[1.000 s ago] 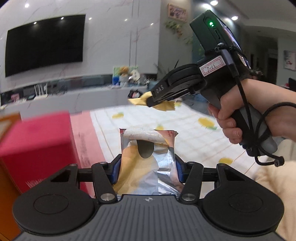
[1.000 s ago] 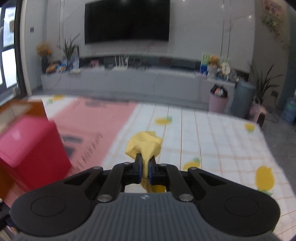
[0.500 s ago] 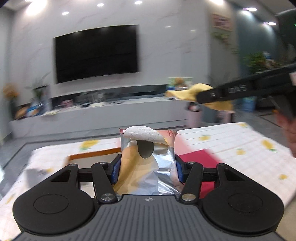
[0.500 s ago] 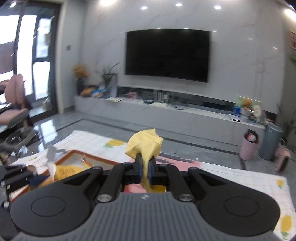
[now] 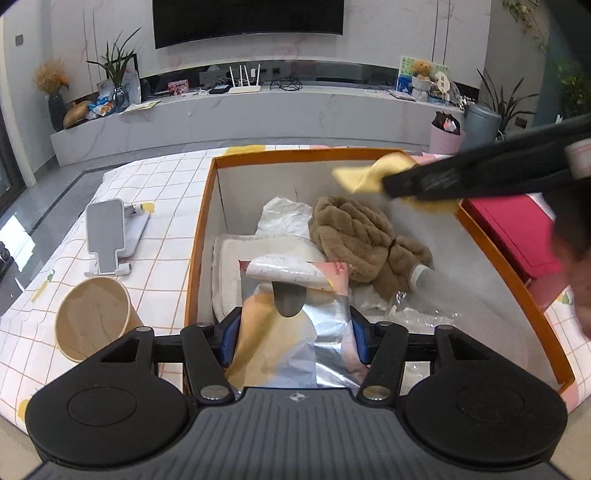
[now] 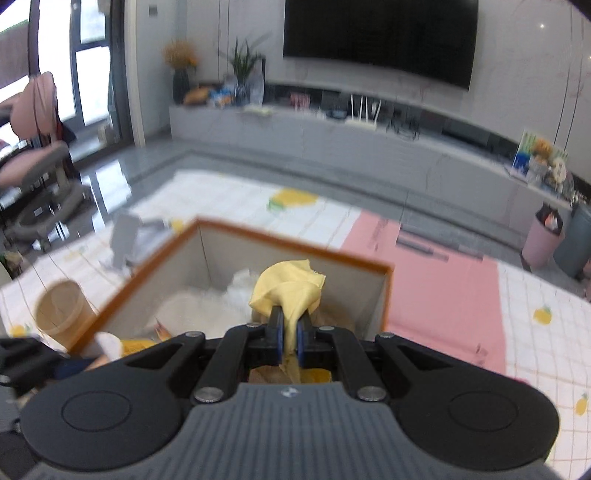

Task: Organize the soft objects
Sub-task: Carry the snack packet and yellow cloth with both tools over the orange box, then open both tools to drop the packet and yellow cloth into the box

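Left gripper (image 5: 293, 334) over the orange-rimmed box (image 5: 207, 206), jaws part-open and just widened, foil snack bag (image 5: 291, 325) between its pads. Right gripper (image 6: 290, 334) jaws clamped on yellow cloth (image 6: 288, 288) above the box. Brown plush (image 5: 354, 236) lies inside.

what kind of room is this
Most likely a home living room: a large wall-mounted TV hangs above a long low media console with a router and potted plants, and the orange-rimmed box sits on a table with a fruit-print cloth.
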{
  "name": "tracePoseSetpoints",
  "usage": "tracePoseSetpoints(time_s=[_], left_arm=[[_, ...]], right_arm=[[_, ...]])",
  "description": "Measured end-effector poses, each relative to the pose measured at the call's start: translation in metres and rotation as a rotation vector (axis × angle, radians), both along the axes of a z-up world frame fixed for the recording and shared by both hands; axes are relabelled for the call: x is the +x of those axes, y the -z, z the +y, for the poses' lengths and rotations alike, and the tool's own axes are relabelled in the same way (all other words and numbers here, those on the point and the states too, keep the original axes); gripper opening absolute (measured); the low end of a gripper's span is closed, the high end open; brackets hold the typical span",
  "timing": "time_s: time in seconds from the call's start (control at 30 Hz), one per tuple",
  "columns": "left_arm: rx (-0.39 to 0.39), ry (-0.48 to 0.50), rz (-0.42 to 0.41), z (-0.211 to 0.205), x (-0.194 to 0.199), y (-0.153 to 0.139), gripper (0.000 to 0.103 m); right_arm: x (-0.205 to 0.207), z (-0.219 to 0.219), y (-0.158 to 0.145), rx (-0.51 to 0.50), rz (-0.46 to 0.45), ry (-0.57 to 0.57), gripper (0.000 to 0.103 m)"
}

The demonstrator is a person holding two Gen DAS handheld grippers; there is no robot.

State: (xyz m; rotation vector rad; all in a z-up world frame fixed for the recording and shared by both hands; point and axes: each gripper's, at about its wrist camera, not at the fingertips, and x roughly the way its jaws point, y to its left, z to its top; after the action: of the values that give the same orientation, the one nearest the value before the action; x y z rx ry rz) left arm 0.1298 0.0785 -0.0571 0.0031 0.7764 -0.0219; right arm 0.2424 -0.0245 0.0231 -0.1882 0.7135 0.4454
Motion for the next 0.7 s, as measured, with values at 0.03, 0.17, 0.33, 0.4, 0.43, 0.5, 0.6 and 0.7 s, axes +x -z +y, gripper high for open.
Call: tracePoseSetpoints(time_s=[0.03, 0.17, 0.33, 0.4, 0.43, 0.5, 0.6, 0.7], left_arm=[[-0.001, -0.005, 0.001, 0.001, -0.002, 0.000, 0.070], [0.016, 0.000, 0.003, 0.001, 0.000, -0.004, 0.074], [0.072, 0.016, 0.030, -0.003, 0.002, 0.000, 0.076], [0.114, 0.029, 0.063, -0.009, 0.005, 0.002, 0.076], [0.140, 0.039, 0.078, -0.012, 0.006, 0.003, 0.076], [0.196, 0.057, 0.096, -0.018, 0.008, 0.008, 0.077], [0.254, 0.069, 0.086, -0.025, 0.007, 0.015, 0.080], [0.237, 0.069, 0.048, -0.023, 0.001, 0.016, 0.082]], right_arm=[[0.001, 0.004, 0.008, -0.009, 0.014, 0.002, 0.004], [0.011, 0.014, 0.033, -0.037, 0.064, 0.011, 0.004], [0.022, 0.022, 0.047, -0.070, 0.118, 0.030, 0.004], [0.027, 0.027, 0.053, -0.101, 0.156, 0.033, 0.005], [0.029, 0.029, 0.055, -0.105, 0.166, 0.036, 0.005], [0.034, 0.034, 0.057, -0.118, 0.175, 0.045, 0.005], [0.038, 0.040, 0.064, -0.149, 0.209, 0.037, 0.005], [0.037, 0.045, 0.068, -0.179, 0.209, 0.031, 0.005]])
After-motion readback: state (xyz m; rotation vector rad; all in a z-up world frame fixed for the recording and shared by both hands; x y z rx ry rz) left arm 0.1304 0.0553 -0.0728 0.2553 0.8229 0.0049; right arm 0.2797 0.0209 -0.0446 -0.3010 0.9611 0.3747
